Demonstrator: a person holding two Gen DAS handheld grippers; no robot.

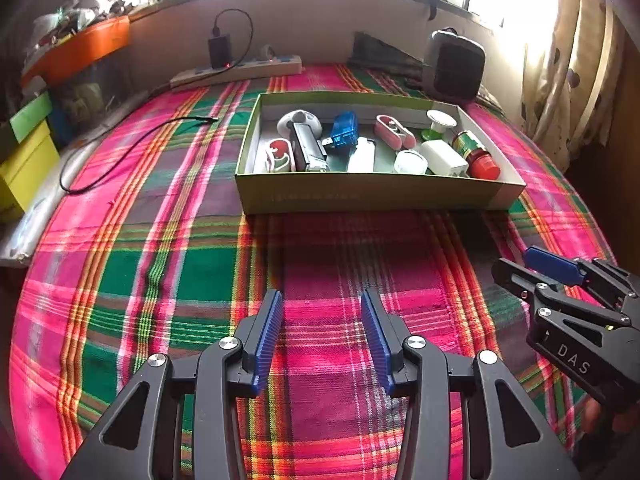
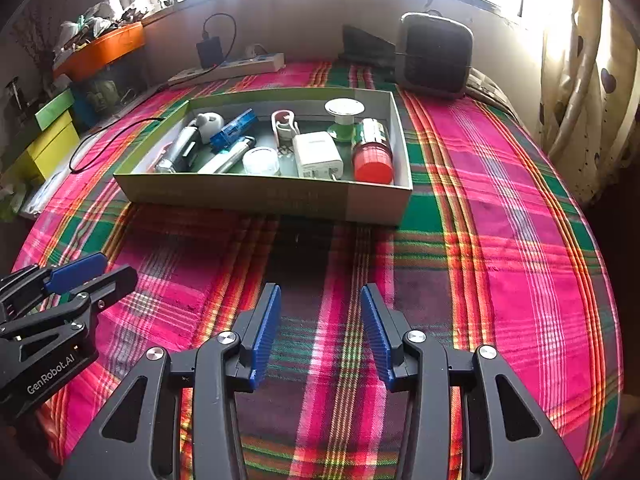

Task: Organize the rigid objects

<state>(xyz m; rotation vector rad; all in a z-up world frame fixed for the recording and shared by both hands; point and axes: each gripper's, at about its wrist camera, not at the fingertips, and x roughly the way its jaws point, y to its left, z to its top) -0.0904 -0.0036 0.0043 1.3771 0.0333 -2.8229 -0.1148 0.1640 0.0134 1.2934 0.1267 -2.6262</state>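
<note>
The shallow green cardboard box (image 1: 372,194) sits on the pink-and-green plaid blanket (image 1: 152,272), well ahead of both claws. Inside, from the left, lie a silver cylindrical torch (image 2: 176,152), a translucent blue plastic case (image 2: 234,128), a clear round lid (image 2: 261,161), a white square charger (image 2: 318,155) and a red-capped jar (image 2: 373,152) on its side; the smaller pieces are hard to make out. The left gripper (image 1: 322,340) hovers over bare blanket, jaws apart, holding nothing. The right gripper (image 2: 320,336) beside it is likewise spread and empty.
</note>
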